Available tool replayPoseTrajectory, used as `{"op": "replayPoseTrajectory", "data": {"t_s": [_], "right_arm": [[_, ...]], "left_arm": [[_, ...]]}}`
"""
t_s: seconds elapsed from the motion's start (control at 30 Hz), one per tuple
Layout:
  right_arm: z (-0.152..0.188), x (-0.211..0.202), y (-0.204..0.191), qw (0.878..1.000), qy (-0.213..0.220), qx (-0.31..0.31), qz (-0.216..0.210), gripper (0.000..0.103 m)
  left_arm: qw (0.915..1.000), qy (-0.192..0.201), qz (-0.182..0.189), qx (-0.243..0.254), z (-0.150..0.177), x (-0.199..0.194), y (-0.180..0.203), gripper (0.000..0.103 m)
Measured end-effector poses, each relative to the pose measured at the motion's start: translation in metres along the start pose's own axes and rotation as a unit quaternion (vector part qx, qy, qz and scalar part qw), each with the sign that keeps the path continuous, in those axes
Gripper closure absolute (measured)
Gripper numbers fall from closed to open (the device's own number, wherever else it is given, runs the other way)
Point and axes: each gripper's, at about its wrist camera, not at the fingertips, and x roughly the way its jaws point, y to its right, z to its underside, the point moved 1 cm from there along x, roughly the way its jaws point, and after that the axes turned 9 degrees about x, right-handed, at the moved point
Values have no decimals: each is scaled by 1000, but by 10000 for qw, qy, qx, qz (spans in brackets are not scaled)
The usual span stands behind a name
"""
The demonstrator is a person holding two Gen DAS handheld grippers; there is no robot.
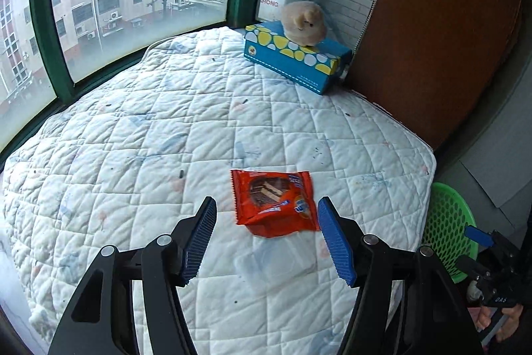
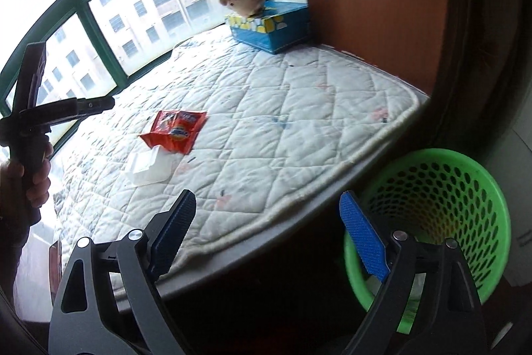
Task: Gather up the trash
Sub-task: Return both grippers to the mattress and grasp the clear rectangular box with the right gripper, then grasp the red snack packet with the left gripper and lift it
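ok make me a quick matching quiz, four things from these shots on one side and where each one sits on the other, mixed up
Things:
1. wrapper
2. plush toy
3. basket
4. clear tray

Places:
A. beside the mattress, below its edge
B. on top of the tissue box
C. on the mattress, in front of the open left claw
D. on the mattress, partly under the wrapper's near end

Pairs: 1-C, 2-B, 3-A, 4-D
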Motion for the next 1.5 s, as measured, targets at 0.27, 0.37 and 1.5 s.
{"op": "replayPoseTrajectory", "data": {"t_s": [0.27, 0.37, 1.5], "right_arm": [[3, 43, -73, 9973, -340, -542, -347, 11], [5, 61, -99, 9956, -464, -699, -428, 10], [6, 180, -174, 9891, -1103, -975, 78, 24]], "left_arm": [[9996, 4, -114, -259, 12, -11, -43, 42], [9994, -4, -143, -315, 17, -12, -54, 42], [9964, -65, -297, -790, 40, -38, -131, 42]]}}
